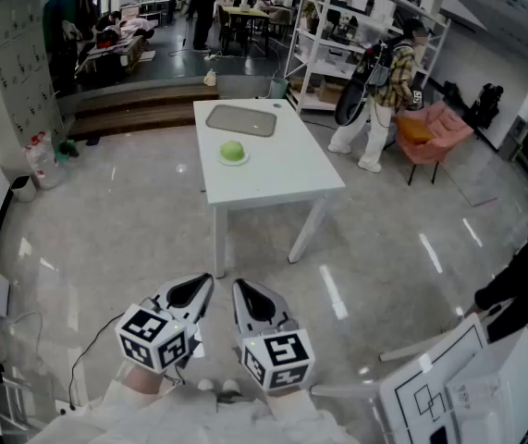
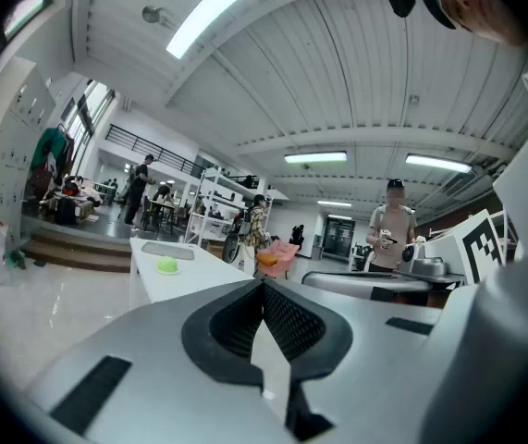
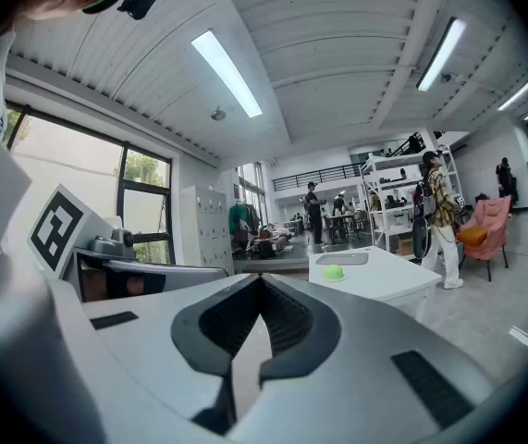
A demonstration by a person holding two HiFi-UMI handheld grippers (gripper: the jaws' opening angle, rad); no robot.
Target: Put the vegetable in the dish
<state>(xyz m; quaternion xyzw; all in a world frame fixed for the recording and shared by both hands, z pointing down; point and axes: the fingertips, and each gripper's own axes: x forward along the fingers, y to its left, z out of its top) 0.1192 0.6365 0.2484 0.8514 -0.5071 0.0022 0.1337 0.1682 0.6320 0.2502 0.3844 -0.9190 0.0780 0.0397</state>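
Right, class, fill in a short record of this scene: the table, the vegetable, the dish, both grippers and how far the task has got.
left gripper: shut, empty
right gripper: shut, empty
table: white, some way ahead of both grippers
vegetable: green, on the table, nearer than the dish, not touching it
dish: grey, nothing in it
task: not started; vegetable not yet picked up

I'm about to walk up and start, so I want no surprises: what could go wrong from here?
The round vegetable may roll across the smooth table, away from the dish, if pinched off-centre. The left gripper and right gripper are both shut; one must open before reaching in. A person stands close by the table's far corner.
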